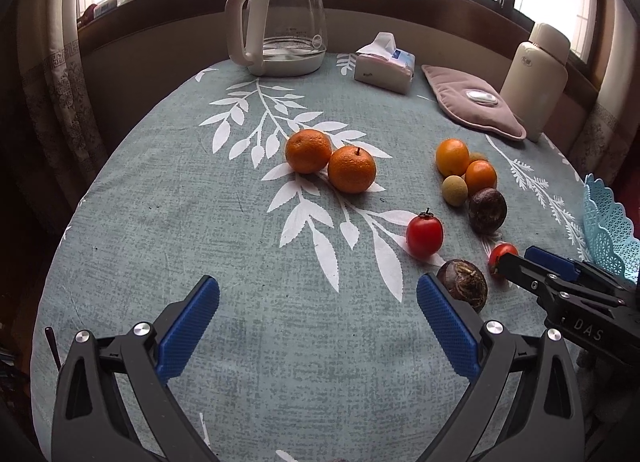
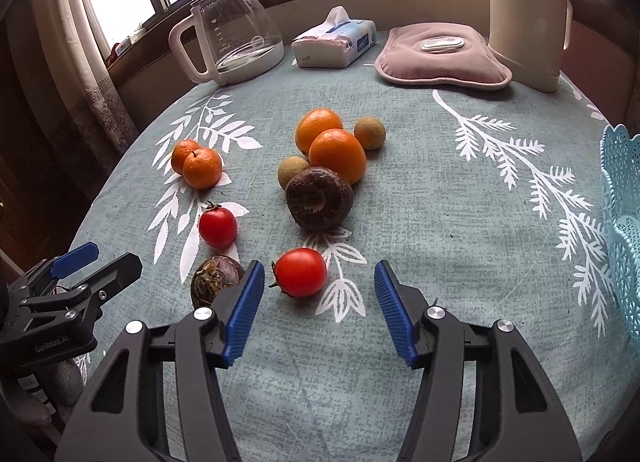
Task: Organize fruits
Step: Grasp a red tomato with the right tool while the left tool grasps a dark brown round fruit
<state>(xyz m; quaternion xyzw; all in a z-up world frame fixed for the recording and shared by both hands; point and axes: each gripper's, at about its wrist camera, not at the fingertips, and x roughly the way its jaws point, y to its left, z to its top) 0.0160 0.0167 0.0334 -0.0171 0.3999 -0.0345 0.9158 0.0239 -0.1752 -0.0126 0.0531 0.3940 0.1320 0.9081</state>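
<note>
Fruit lies loose on the leaf-print tablecloth (image 1: 280,342). Two rough oranges (image 1: 330,162) touch each other mid-table. A cluster of two smooth oranges (image 2: 332,142), small tan fruits (image 2: 370,133) and a dark brown fruit (image 2: 319,198) sits further right. Two red tomatoes (image 2: 218,227) (image 2: 301,272) and a second brown fruit (image 2: 214,280) lie nearer. My right gripper (image 2: 319,302) is open, low over the cloth, with the nearer tomato just ahead between its fingertips. My left gripper (image 1: 318,318) is open and empty, the second brown fruit (image 1: 464,284) beside its right finger.
A light-blue lattice basket (image 2: 624,222) stands at the table's right edge. At the back stand a glass kettle (image 1: 280,22), a tissue pack (image 1: 386,64), a pink heat pad (image 1: 472,102) and a cream thermos (image 1: 536,78). Windows lie behind.
</note>
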